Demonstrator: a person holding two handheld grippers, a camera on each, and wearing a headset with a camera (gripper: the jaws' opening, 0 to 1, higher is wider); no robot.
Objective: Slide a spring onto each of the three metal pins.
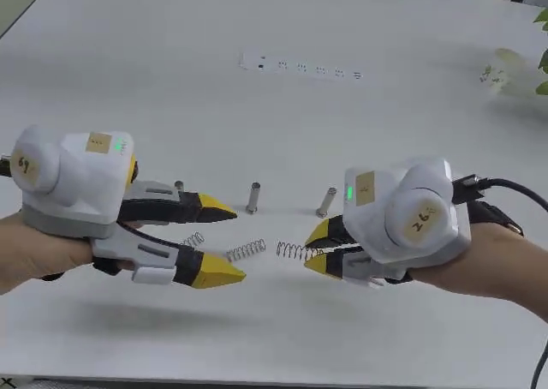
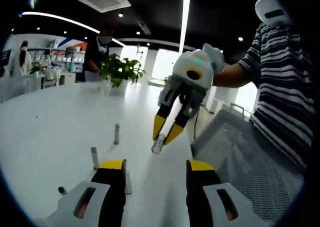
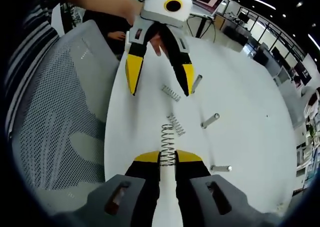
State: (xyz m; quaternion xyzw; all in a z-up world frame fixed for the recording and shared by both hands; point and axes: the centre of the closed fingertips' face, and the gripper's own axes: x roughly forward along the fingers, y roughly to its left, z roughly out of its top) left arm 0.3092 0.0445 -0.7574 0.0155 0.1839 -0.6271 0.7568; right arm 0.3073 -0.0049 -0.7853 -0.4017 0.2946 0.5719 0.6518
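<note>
Pinching one spring (image 1: 291, 251) by its end, the right gripper (image 1: 313, 250) holds it level just over the white table (image 1: 257, 123), near the right pin (image 1: 326, 202). The left gripper (image 1: 239, 245) is spread wide and empty, with a loose spring (image 1: 246, 251) on the table near its tips. The third spring (image 1: 193, 240) is half hidden behind its lower jaw; the left pin (image 1: 178, 186) shows only its top, and the middle pin (image 1: 253, 198) stands bare.

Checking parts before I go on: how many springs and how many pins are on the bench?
Springs: 3, one held in the right gripper, two lying loose
Pins: 3
Total: 6
</note>
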